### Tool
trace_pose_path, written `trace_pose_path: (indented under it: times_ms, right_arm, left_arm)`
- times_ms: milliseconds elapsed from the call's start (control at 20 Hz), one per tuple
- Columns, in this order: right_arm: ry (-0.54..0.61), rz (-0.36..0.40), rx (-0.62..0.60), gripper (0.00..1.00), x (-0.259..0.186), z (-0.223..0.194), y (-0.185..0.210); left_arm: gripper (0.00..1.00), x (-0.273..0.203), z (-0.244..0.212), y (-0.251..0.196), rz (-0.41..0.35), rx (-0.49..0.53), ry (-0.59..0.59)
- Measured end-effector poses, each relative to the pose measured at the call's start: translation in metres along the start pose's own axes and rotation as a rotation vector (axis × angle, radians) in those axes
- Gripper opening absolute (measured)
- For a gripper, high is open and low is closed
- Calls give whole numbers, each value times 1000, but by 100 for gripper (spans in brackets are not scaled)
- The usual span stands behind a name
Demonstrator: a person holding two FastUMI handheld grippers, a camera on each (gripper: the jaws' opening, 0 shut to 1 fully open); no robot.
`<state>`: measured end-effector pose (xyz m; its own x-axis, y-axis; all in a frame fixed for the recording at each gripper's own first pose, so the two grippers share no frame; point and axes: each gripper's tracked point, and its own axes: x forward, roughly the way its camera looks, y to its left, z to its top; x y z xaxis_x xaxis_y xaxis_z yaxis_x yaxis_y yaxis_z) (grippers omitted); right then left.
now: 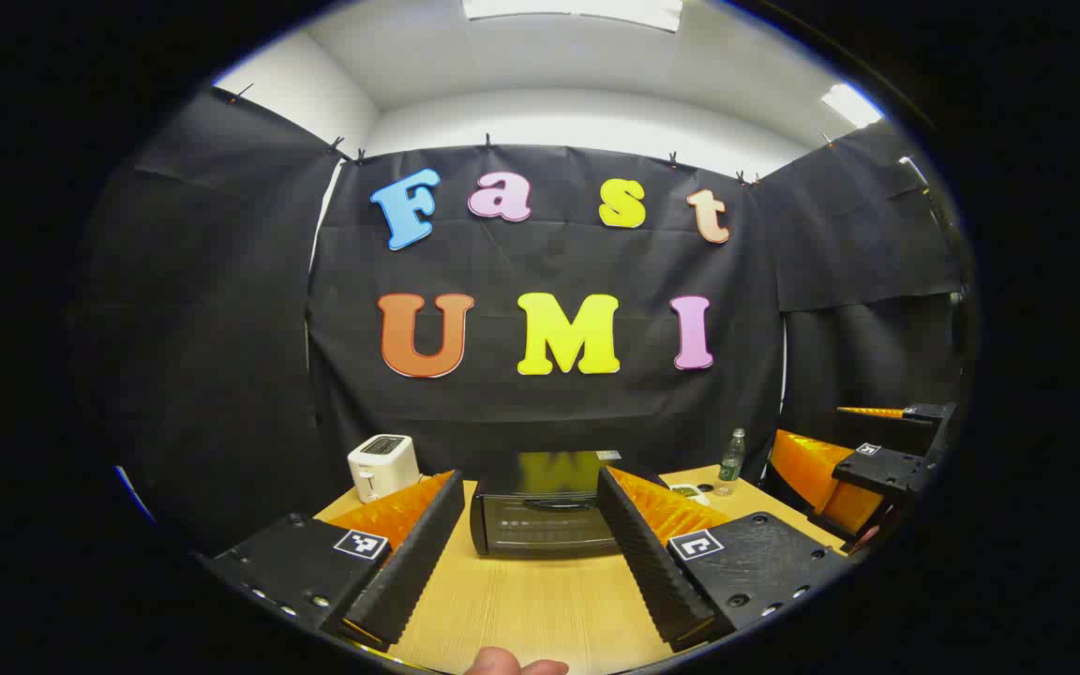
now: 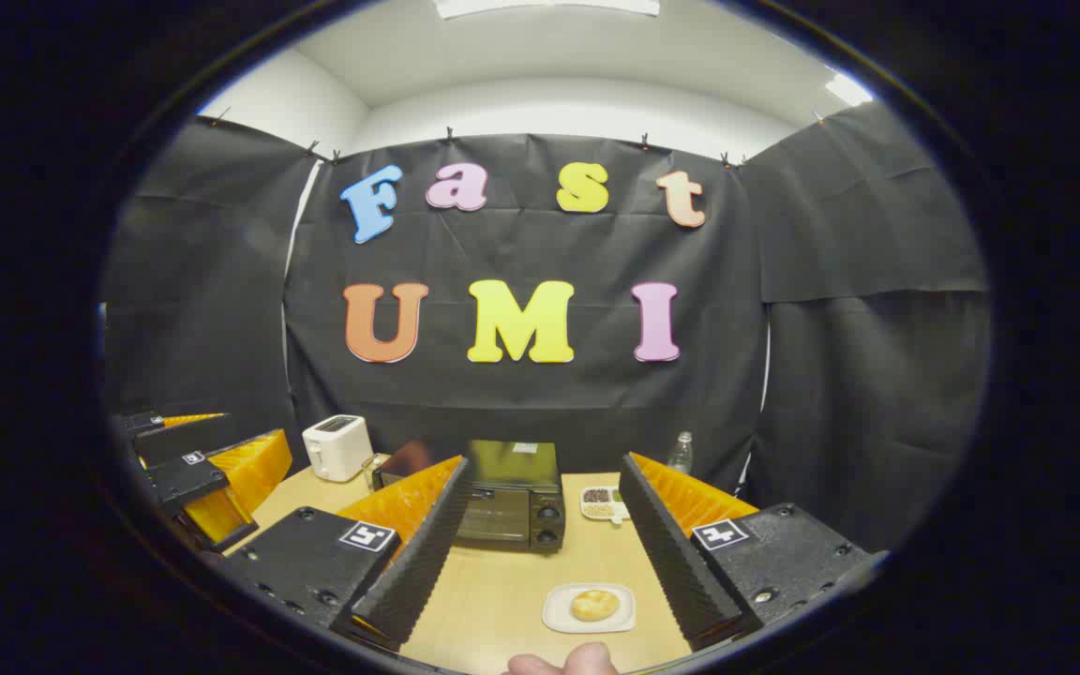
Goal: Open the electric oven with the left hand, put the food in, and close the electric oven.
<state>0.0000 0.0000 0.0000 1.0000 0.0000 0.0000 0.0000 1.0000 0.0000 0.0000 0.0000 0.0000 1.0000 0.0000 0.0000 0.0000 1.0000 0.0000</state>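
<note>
Left gripper [image 1: 531, 553], jaws spread and empty, faces the closed electric oven [image 1: 545, 511] on the table [image 1: 521, 609]. Right gripper [image 2: 545, 553], likewise spread, hangs above the food [image 2: 594, 604] on its plate [image 2: 559, 614].

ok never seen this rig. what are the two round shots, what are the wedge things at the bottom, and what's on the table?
No robot here: a person holds a two-finger gripper in each hand, and a fisheye camera rides on each, looking forward along its fingers. Those wedges are the fingers.

The left gripper view shows the left gripper, open and empty, aimed at the closed electric oven; the other gripper sits off to its right.

The right gripper view shows the right gripper, also open and empty.

On the wooden table: the oven, a white toaster, a bottle, a small divided dish, and a white plate carrying a bun-like piece of food. Nothing is held yet.
</note>
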Motion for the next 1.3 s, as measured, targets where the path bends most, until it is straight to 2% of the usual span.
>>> trace_pose_path:
  times_ms: [500,1300]
  right_arm:
    - [2,-38,11,98,-8,-2,-17]
    - [6,-29,14,100,-6,-6,-15]
  left_arm:
    - [93,-1,-3,-2,2,-10,5]
    - [93,-2,-9,-4,-7,7,32]
